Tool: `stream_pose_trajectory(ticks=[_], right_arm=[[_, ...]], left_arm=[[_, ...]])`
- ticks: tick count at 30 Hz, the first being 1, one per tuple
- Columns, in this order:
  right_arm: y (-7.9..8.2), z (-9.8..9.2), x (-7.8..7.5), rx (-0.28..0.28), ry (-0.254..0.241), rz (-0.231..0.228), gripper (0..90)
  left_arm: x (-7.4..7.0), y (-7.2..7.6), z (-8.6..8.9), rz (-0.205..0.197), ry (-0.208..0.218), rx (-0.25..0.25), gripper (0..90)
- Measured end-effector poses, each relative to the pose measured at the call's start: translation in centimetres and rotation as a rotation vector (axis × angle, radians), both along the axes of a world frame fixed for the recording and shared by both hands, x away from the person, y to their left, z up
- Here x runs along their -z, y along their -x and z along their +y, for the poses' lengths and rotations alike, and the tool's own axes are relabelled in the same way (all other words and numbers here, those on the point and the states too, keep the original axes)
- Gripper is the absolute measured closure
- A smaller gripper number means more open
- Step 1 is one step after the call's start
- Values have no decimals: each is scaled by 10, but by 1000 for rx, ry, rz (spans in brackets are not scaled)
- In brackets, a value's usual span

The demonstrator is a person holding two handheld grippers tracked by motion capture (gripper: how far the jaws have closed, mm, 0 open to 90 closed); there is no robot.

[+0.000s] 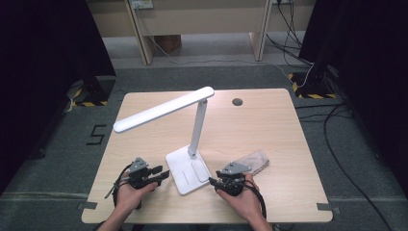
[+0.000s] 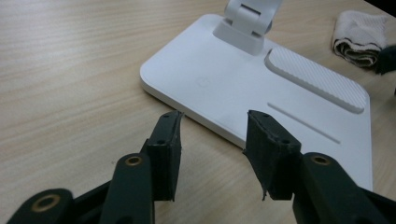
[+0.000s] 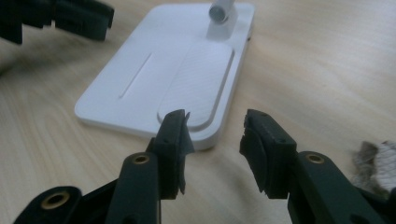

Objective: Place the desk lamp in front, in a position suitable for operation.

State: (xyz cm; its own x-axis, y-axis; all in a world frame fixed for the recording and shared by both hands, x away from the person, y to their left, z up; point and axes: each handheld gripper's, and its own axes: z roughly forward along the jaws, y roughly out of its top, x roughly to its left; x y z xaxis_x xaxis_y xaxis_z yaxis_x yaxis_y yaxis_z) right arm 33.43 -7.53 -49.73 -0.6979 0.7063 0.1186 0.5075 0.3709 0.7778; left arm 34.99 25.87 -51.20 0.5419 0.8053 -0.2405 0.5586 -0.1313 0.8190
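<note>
In the high view a white desk lamp stands at the centre of the wooden table, its flat base toward the lower middle of the frame, its stem rising from the base and its long head reaching toward the upper left. The left gripper sits at the lower left of the base, held in the person's left hand, and the right gripper sits at the lower right of the base, in the right hand. Both point inward at the base from opposite sides. A folded cloth lies just right of the right gripper.

The left gripper view gives what the high view is too small to tell: the left gripper has its jaws spread, with nothing between them but bare table, and the near edge of the base lies just beyond the tips. It also shows a ribbed pad set in the base at the right of the frame, the hinge foot of the stem at the top, and the cloth in the upper right corner.

The right gripper view shows the right gripper likewise spread and empty, its left fingertip in front of the base corner; touching or not, I cannot tell. The other gripper appears in the upper left, and the cloth at the lower right edge.
</note>
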Motion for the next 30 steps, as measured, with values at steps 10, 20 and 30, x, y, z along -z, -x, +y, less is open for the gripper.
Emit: stream_pose_trajectory(ticks=[10,20,30], right_arm=[[6,11,6,-15,2,21,548],[3,16,10,-16,7,42,553],[0,17,13,1,26,52,560]], left_arm=[[-25,-19,-26,-104,-18,74,445],[-35,-54,-55,-147,-29,125,389],[-47,-70,-82,-217,-88,167,402]])
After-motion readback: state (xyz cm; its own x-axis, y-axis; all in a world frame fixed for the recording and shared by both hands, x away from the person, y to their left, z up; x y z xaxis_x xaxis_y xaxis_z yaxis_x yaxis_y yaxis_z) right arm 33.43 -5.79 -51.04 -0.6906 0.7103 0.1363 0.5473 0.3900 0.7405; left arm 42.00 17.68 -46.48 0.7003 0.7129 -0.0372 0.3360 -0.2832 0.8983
